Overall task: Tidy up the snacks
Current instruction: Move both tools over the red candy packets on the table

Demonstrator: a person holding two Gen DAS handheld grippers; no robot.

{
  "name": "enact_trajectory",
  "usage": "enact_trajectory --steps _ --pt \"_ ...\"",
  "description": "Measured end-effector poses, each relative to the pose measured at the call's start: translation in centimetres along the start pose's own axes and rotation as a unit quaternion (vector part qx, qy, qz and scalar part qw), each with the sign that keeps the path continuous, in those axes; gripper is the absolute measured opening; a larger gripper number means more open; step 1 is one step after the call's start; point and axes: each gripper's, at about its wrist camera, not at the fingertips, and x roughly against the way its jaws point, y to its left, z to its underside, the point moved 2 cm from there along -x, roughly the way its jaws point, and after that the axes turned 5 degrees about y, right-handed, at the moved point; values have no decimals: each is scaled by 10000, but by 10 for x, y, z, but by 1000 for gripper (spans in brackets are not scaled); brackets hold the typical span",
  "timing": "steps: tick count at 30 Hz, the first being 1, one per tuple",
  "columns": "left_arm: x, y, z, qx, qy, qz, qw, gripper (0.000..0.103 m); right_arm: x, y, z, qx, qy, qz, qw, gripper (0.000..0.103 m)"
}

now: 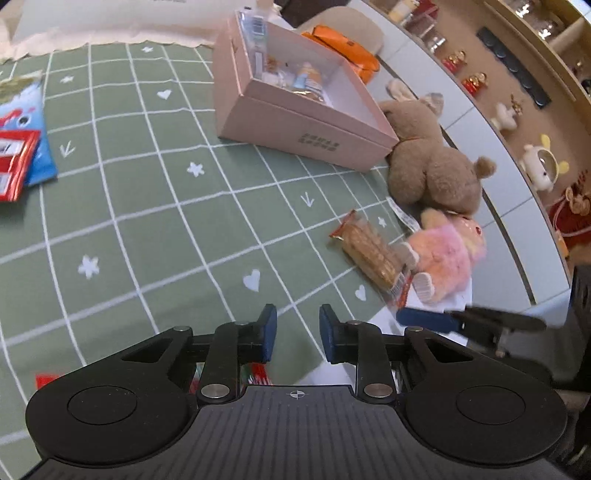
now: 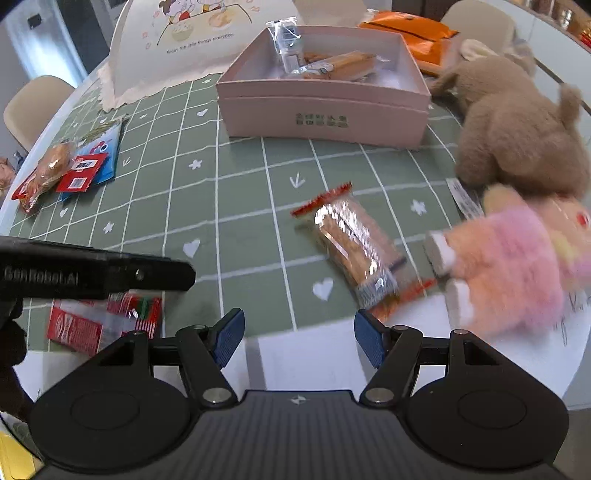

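A pink open box stands at the far side of the green checked cloth with several wrapped snacks inside. A clear-wrapped biscuit pack with red ends lies on the cloth beside the pink plush toy. My right gripper is open and empty, just short of that pack. My left gripper is open by a narrow gap and empty, over the cloth's near edge. A red snack pack lies under the left gripper. More snack packs lie at the far left.
A brown plush bear and a pink plush toy lie at the right of the cloth. An orange pouch sits behind the box. A printed white bag stands at the back left.
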Motion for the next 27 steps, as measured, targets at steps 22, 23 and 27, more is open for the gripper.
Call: enact_trajectory --steps 22,23,27 --pt "123 42 39 -708 60 -1258 9895 29 18 67 74 -1842 -402 -288 9816 78" --pt "123 47 34 -884 99 -1167 9892 29 17 73 71 -1974 -461 -257 9789 78" --pt "127 85 16 -1471 295 -783 9856 29 6 114 47 -2443 -603 238 9675 78"
